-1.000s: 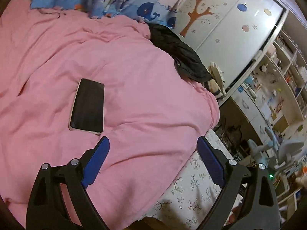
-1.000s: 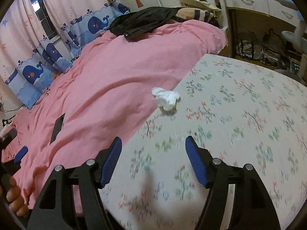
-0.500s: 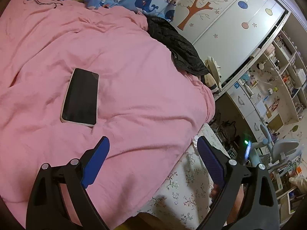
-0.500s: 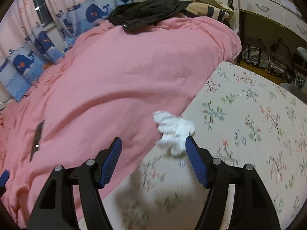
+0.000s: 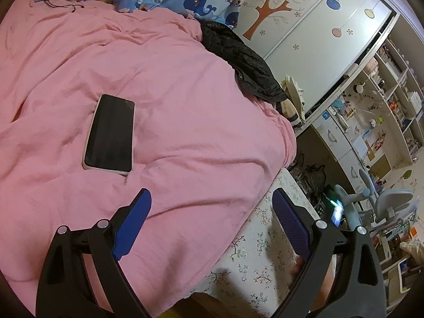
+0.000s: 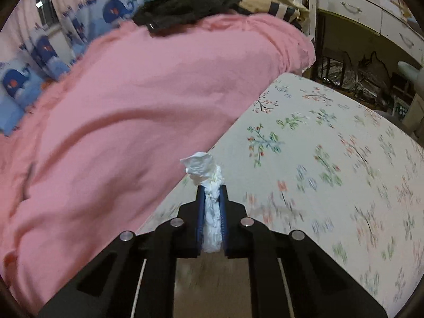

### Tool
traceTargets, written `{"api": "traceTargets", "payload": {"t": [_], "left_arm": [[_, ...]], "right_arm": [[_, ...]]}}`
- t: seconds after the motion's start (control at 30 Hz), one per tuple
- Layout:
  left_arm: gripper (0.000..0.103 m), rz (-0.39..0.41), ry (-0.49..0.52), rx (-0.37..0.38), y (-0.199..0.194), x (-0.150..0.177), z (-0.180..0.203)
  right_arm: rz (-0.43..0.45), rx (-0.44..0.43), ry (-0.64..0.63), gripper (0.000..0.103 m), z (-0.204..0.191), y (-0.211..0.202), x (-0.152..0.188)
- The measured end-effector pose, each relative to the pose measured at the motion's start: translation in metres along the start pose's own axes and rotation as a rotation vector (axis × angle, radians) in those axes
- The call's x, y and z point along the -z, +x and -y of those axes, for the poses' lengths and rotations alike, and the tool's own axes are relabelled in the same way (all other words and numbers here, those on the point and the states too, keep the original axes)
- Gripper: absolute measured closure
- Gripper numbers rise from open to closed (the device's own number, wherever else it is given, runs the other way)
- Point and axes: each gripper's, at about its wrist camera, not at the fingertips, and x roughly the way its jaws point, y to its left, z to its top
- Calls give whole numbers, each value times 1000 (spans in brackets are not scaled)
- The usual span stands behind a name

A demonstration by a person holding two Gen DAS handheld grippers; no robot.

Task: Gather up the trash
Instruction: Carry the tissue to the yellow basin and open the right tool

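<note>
Between the blue pads of the right hand-held gripper [image 6: 212,193] sits a crumpled white tissue [image 6: 205,168], pinched along its middle so that a ragged tuft sticks out past the fingertips while the rest is squeezed into a thin strip. That deep bite seems sensible for something so light and loose, since a grip on one corner could let it slip out. It hangs over the floral bedsheet [image 6: 331,159], right by the edge of the pink duvet [image 6: 119,106]; motion blur makes it hard to say whether the tuft touches the sheet or is just clear of it. Over on the other side, the left hand-held gripper [image 5: 212,209] hovers with its fingers spread wide and nothing between them, above the duvet's near edge. A phone [image 5: 110,133] lies face up on the duvet ahead of it, and a black jacket [image 5: 238,61] is heaped at the far corner of the bed; neither looks like trash. No bin shows in either view, so the tissue's destination must be found next.
</note>
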Motion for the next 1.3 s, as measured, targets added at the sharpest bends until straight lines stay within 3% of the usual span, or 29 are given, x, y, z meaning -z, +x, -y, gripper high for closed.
{"api": "traceTargets", "payload": {"t": [0.23,0.37,0.47,0.93,1.0,1.1,1.3], "left_arm": [[14,-1,31,12,-2,2,7],[14,-6,56,9,1,5,14],[14,2,86,-3,2,7,21],[14,56,311,-87,-3,26,66],[14,63,339,-94,-4,29,71],[14,70,359,-115,-6,32,75],[14,92,396,-148,-10,38,82]], "right_arm": [[71,-76,48,91,29,-115,76],[69,-89,162,91,65,-159,120],[88,-120,239,91,90,-170,124],[4,-341,247,91,77,-184,155],[-37,-402,259,91,70,-178,162],[-117,-422,205,91,47,-163,170],[-377,-388,19,91,-15,-108,216]]}}
